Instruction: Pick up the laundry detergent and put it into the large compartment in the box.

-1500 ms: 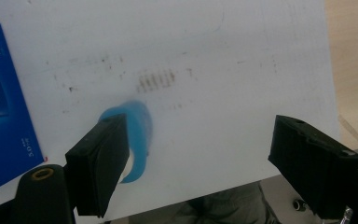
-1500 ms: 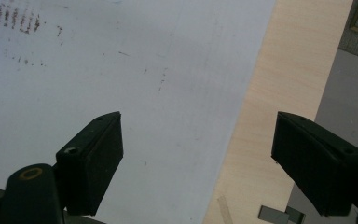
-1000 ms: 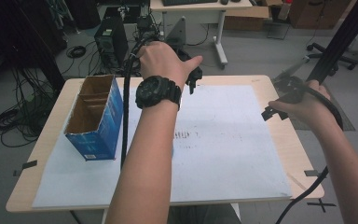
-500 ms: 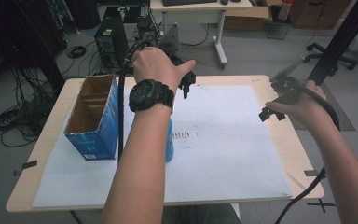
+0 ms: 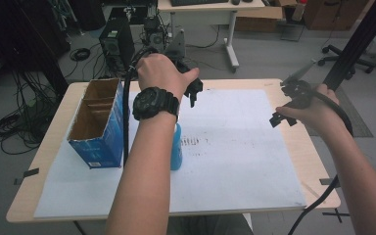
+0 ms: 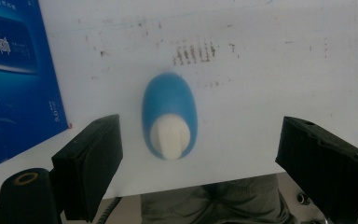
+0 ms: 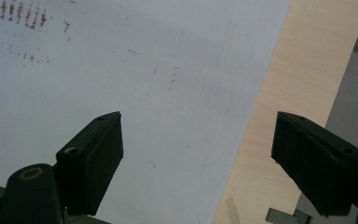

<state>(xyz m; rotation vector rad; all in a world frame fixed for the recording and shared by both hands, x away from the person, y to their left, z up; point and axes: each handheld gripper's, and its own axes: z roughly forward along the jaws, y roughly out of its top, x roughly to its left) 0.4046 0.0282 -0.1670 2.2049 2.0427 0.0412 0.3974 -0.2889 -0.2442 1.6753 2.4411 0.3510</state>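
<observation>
A blue bottle (image 5: 176, 147) with a white cap (image 6: 170, 137) stands upright on the white sheet (image 5: 235, 147), partly hidden by the left forearm. My left gripper (image 5: 193, 90) hovers above it, farther up the table. In the left gripper view the left gripper (image 6: 198, 140) looks down on the bottle (image 6: 169, 107), which shows between the jaws but well below them and untouched. Those jaws have just been opening and stand wide. My right gripper (image 5: 281, 105) is open over the sheet's right edge, and the right gripper (image 7: 198, 140) has nothing between its jaws.
An open blue carton (image 5: 100, 122) with dividers stands at the left of the table, close to the bottle; its side (image 6: 14, 70) fills the left of the left gripper view. The wooden table edge (image 7: 279, 116) lies right of the sheet. Cables trail from both grippers.
The left hand has shifted slightly to the left, and the blue bottle now shows beside the forearm. The right hand has stayed put.
</observation>
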